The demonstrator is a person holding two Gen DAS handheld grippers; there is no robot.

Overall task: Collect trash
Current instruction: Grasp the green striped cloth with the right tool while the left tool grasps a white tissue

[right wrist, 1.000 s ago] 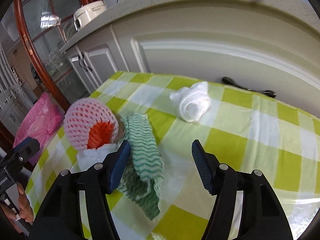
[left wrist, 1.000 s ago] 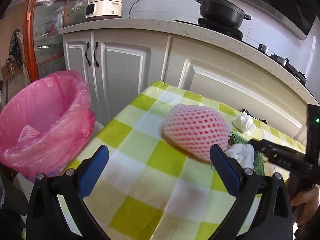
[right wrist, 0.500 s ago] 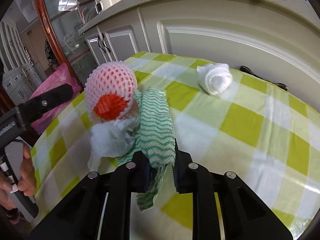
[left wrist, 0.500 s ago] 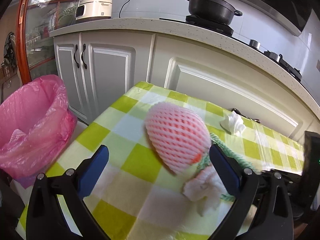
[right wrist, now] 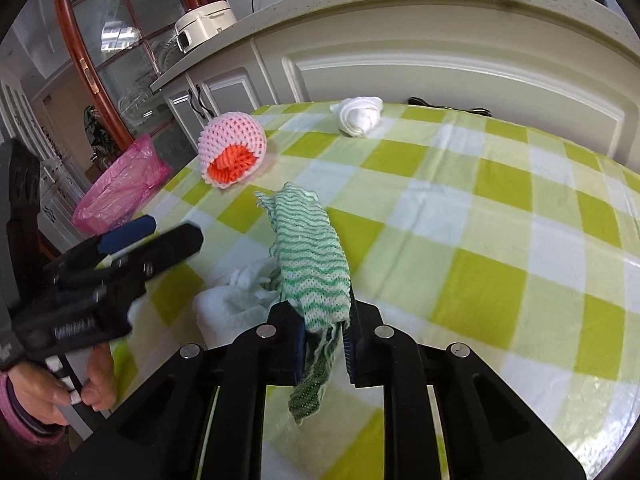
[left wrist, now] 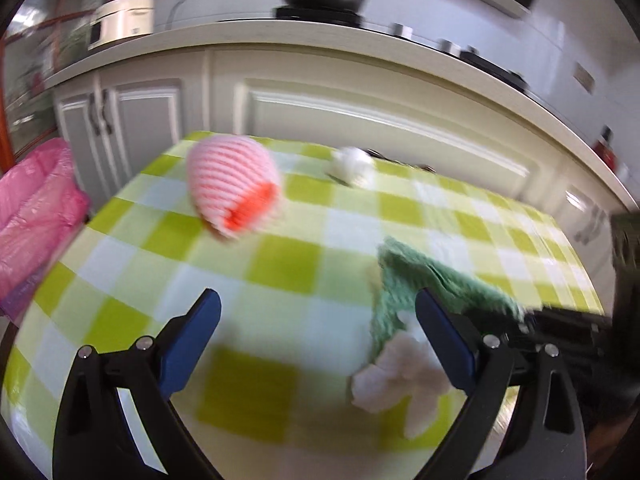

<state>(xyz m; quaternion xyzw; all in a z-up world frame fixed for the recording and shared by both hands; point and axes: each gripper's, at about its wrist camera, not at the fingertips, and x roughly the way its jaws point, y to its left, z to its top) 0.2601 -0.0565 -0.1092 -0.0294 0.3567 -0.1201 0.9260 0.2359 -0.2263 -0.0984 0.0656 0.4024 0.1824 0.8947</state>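
Our right claw (right wrist: 323, 334) is pinched tight on the green wavy cloth (right wrist: 312, 264), its jaws having eased open just a touch, with the cloth still squeezed between the pads; one end droops below the fingers and the rest arches up and forward over the surface (right wrist: 500, 240). Just left of that cloth lies a crumpled white tissue (right wrist: 236, 304), touching it. Our left claw (left wrist: 316, 340) stands wide with nothing between its blue pads (left wrist: 192, 344), hanging over the checked cloth of the surface, and the same white tissue sits just beside its right finger. In the right wrist view that left claw comes in from the left edge, with a hand (right wrist: 52, 392) wrapped around its grip. Farther out, a pink foam net (right wrist: 232, 152) with an orange one tucked inside rests on its side. Near the far edge there's a balled white tissue (right wrist: 358, 116). Off the left edge of the surface, the pink-lined bin (right wrist: 120, 188) waits, well apart from our cloth.
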